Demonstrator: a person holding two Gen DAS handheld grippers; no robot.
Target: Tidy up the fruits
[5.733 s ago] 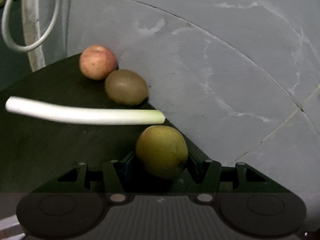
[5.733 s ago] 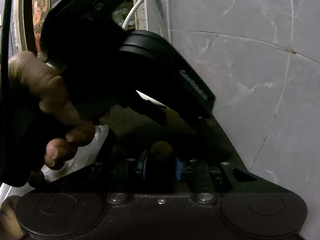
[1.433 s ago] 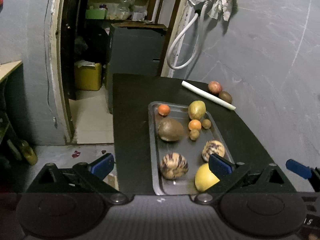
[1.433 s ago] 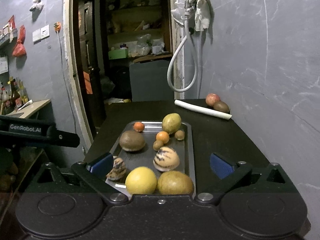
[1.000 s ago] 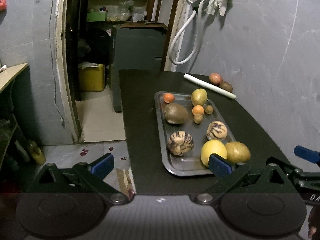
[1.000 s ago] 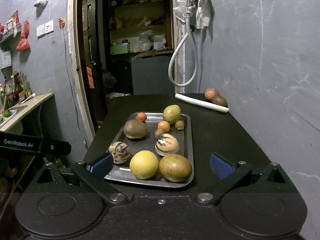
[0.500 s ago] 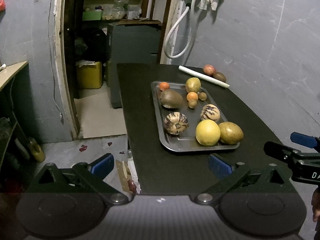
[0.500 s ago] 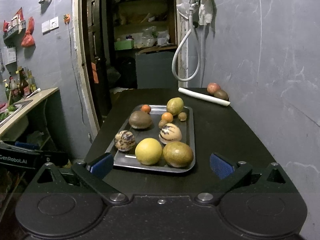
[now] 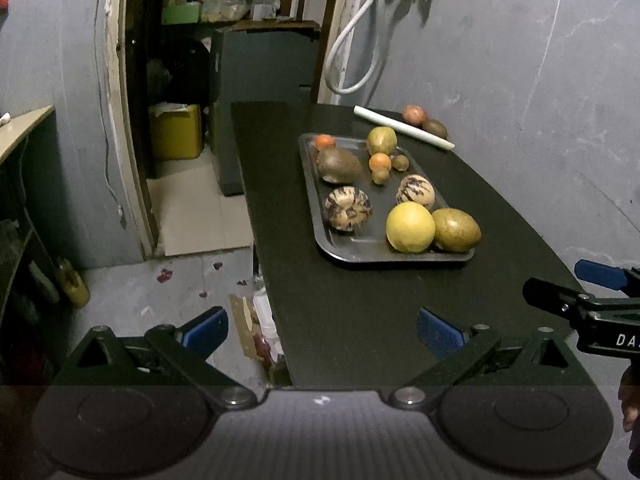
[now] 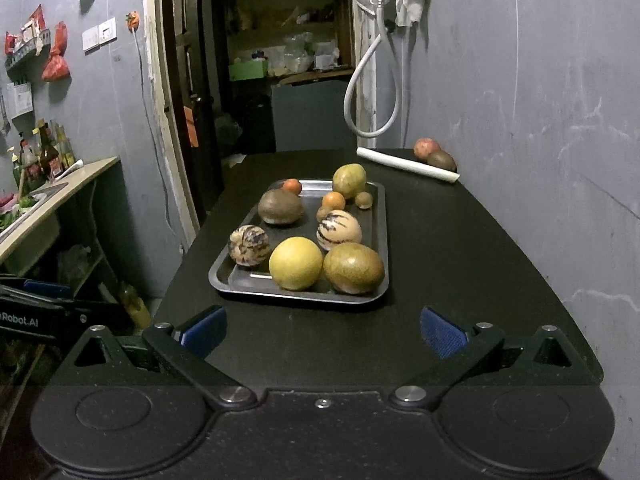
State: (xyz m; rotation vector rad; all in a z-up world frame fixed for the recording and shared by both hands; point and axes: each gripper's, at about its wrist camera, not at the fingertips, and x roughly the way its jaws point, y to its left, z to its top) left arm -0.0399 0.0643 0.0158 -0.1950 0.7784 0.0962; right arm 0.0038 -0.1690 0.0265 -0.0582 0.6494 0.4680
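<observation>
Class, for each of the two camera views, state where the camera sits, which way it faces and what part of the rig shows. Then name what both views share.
Left wrist: sits behind the left tongs, held open off the table's near left corner, facing along it toward the doorway; the right tongs poke in at right.
Right wrist: sits behind the right tongs, open, centred at the table's near end, facing the tray; the left tongs show at the left edge.
Shared: tray of fruit, white stick, hose.

dim, grainy indoor light; fisheye bends edges, corners vignetted black.
</observation>
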